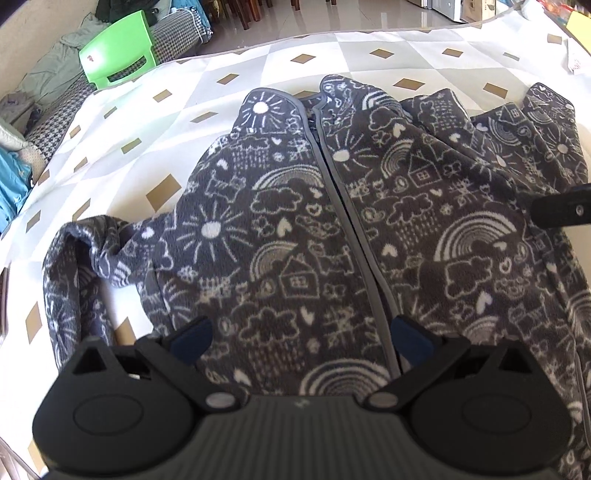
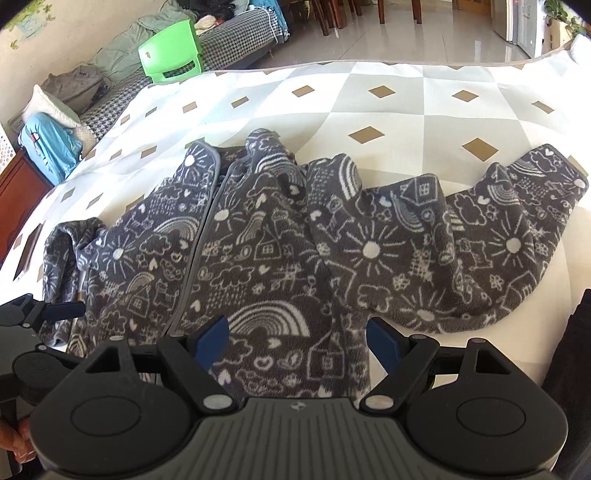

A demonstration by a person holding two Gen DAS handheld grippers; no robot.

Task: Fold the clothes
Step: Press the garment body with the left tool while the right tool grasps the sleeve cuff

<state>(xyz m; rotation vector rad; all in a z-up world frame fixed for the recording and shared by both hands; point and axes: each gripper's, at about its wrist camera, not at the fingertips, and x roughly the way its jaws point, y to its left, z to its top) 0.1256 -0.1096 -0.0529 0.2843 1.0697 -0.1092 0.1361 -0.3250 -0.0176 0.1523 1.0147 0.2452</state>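
Left wrist view: the left gripper (image 1: 301, 334) hangs over the lower part of a grey fleece jacket (image 1: 332, 229) printed with white suns, rainbows, houses and clouds. Its 2 blue-padded fingers (image 1: 192, 338) stand wide apart with nothing pinched between them, so it is released. The jacket lies front up on a bed cover (image 1: 177, 110) of white and pale grey diamonds with small tan squares. A grey zip line (image 1: 347, 221) runs from the collar down toward the right finger. One sleeve (image 1: 74, 266) bends around near the cover's left edge, bunched and doubled on itself. The tip of the right gripper (image 1: 565, 212) pokes in at the right side, over the fabric. Past the far edge of the cover stand a green plastic chair (image 1: 118, 51) and a houndstooth sofa (image 1: 173, 33) with clothes piled on it.

Right wrist view: the right gripper (image 2: 297, 339) hovers over the jacket's (image 2: 277, 258) hem, its 2 fingers spread and clear of the cloth, released. The other sleeve (image 2: 498, 240) stretches out toward the cover's (image 2: 369, 96) right edge, rumpled, its cuff near a tan square. The left gripper (image 2: 51, 314) shows at the left, beside the folded sleeve. A blue bag (image 2: 48, 147) leans by the sofa (image 2: 240, 33) next to the green chair (image 2: 171, 51)
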